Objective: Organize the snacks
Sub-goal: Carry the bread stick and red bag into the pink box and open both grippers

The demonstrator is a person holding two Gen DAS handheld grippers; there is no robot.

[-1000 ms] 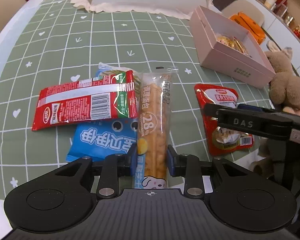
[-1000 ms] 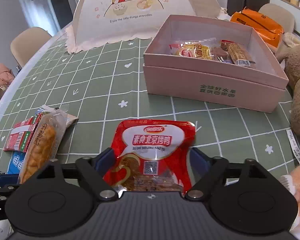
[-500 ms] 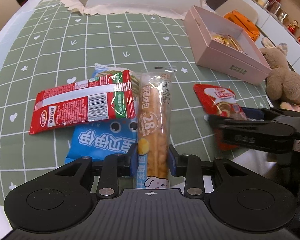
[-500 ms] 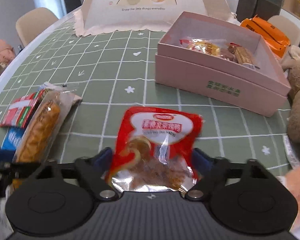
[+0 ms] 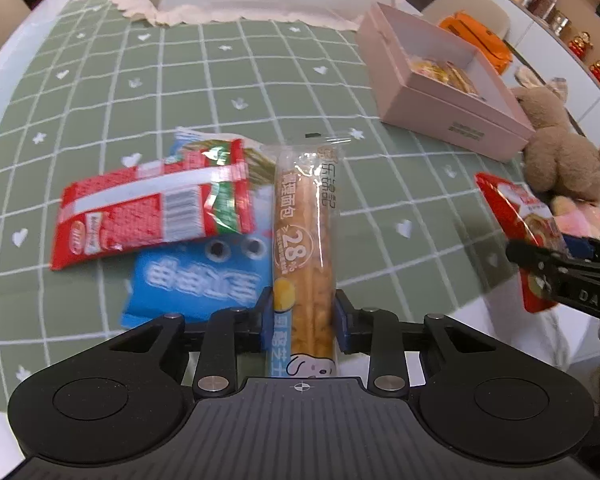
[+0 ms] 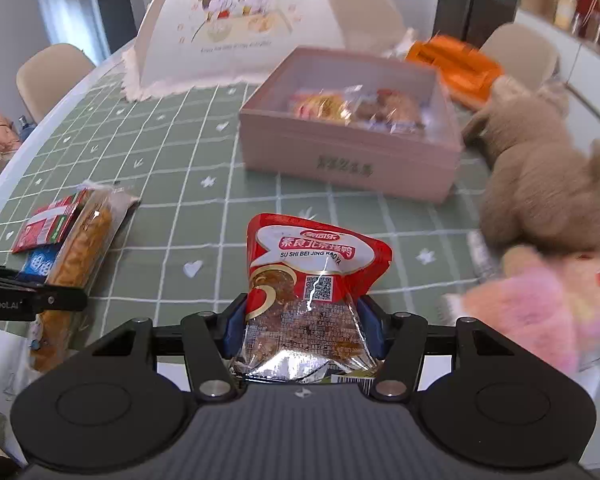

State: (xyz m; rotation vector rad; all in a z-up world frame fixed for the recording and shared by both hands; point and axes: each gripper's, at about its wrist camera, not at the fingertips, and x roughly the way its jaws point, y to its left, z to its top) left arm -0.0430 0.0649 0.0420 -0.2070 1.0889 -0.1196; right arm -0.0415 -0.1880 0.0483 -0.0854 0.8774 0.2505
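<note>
The left gripper (image 5: 303, 314) is clamped on the near end of a long bread stick packet (image 5: 305, 240), which runs forward from between the jaws over the green checked tablecloth (image 5: 260, 92), beside a blue packet (image 5: 198, 276) and a red packet (image 5: 152, 210). The right gripper (image 6: 302, 326) pinches a red snack pouch (image 6: 314, 276) between its jaws, lifted off the cloth. The pink box (image 6: 352, 160) sits well ahead of it.

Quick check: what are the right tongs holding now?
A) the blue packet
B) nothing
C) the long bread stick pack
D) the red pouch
D: the right tongs are shut on the red pouch, lifted off the table; the bread stick pack sits in the left tongs.
</note>
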